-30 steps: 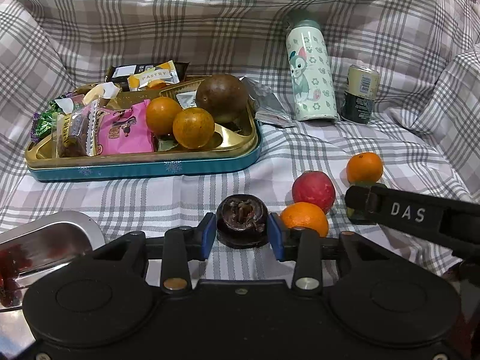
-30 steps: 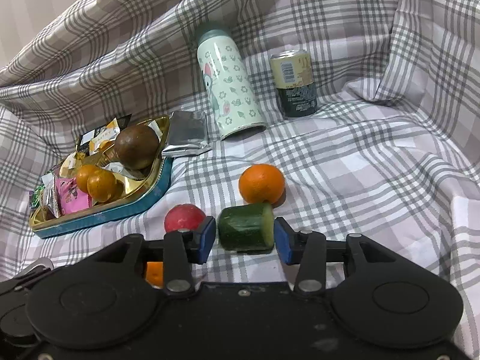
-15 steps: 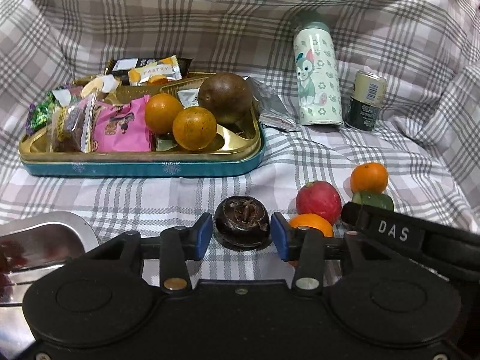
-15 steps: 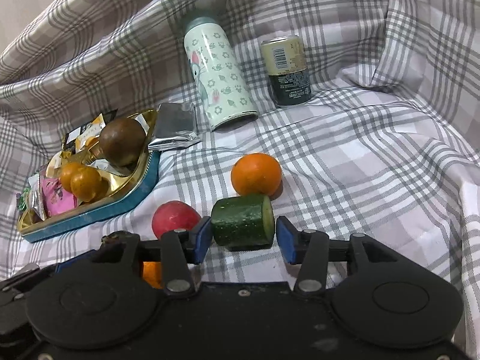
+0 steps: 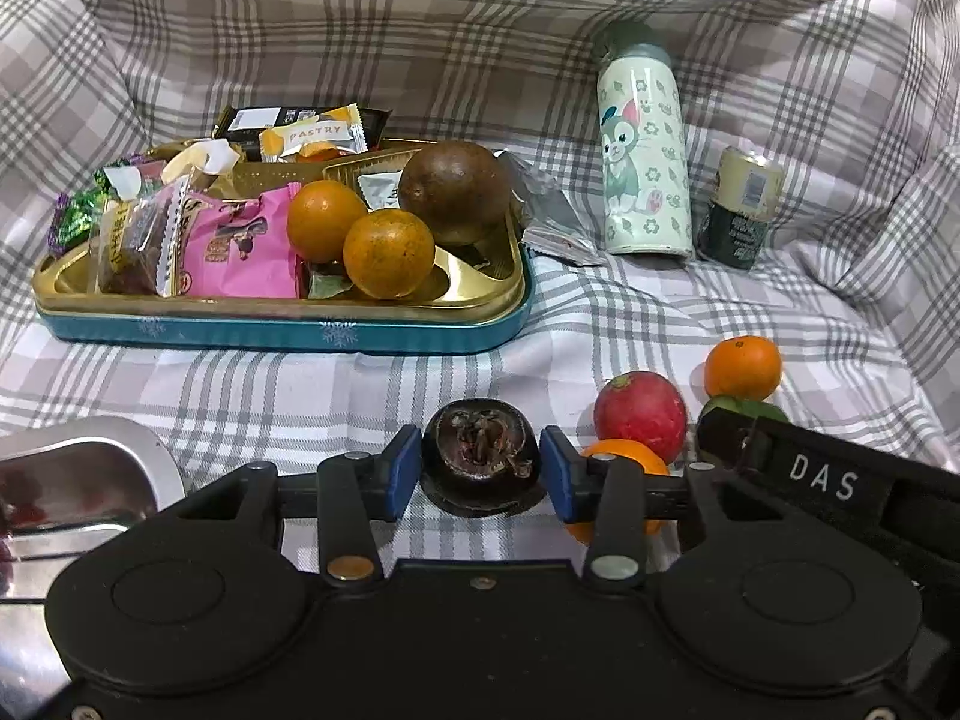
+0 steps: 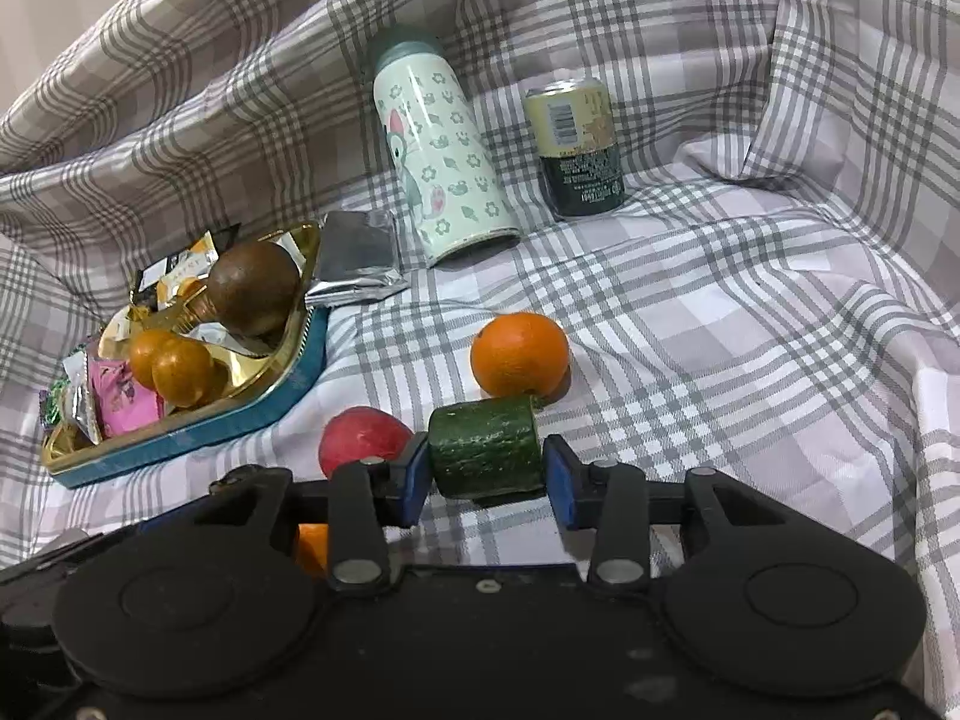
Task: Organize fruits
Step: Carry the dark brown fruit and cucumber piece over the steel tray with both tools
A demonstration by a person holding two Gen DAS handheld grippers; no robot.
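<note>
My left gripper (image 5: 480, 471) is shut on a dark purple mangosteen (image 5: 480, 457), low over the cloth. My right gripper (image 6: 487, 471) is closed around a cut green cucumber piece (image 6: 485, 447); its left pad touches, the right pad shows a small gap. On the cloth lie a red apple (image 5: 640, 414) (image 6: 360, 437), an orange (image 5: 743, 367) (image 6: 519, 354) and another orange (image 5: 621, 468) behind my left gripper's finger. The gold and teal tin tray (image 5: 288, 333) (image 6: 240, 420) holds two oranges (image 5: 387, 253), a brown round fruit (image 5: 454, 192) and snack packets.
A patterned flask (image 5: 642, 150) (image 6: 441, 150) and a drink can (image 5: 743, 207) (image 6: 576, 147) stand at the back. A foil packet (image 5: 549, 216) lies beside the tray. A metal dish (image 5: 78, 480) sits at the near left. Checked cloth rises on all sides.
Both grippers have drawn back and lifted a little with their loads. The right gripper now sits closer beside the left one.
</note>
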